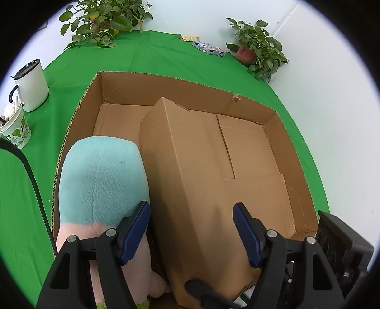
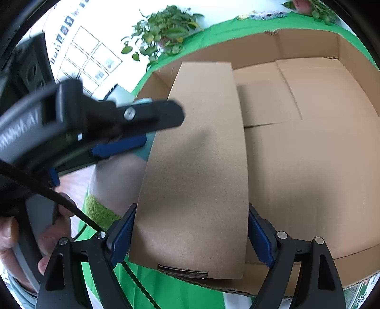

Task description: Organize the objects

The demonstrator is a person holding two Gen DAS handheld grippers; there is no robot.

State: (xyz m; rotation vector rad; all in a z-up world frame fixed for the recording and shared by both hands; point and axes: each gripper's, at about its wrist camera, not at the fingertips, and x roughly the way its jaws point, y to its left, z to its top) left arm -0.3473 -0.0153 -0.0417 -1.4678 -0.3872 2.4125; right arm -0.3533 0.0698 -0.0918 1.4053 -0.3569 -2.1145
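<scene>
Two cardboard boxes: small closed box (image 1: 190, 166) lies lengthwise inside big open carton (image 1: 166, 83), left of centre. Its near end is cut off by the frame in the left wrist view. Dark label strip on that end shows in the right wrist view, too blurred to read.

Plush toy (image 1: 102, 176) is wedged btwn the small box and the carton's left wall: fuzzy teal top, pale pink below, rest hidden behind the tongs.

Right gripper (image 2: 192, 237): jaws spread w/ the box's near end between. Blue ribbed pads sit right at its sides, no clear squeeze.

Left gripper (image 1: 191, 234): jaws apart over the box and plush, gripping nothing. Lettering on its grey body is smeared, unreadable. A person's hand (image 2: 47, 237) holds it, partly cut off.

Carton's corrugated edge is rough, floor flaps creased.

Outward, on green cloth (image 1: 142, 57):
- white mug w/ dark lid (image 1: 32, 85), far left
- leaf-print paper cup (image 1: 16, 128) beside it
- printed packet (image 1: 209, 47) at far edge, text too small to read
- two leafy pot plants (image 1: 104, 21), (image 1: 258, 45)
</scene>
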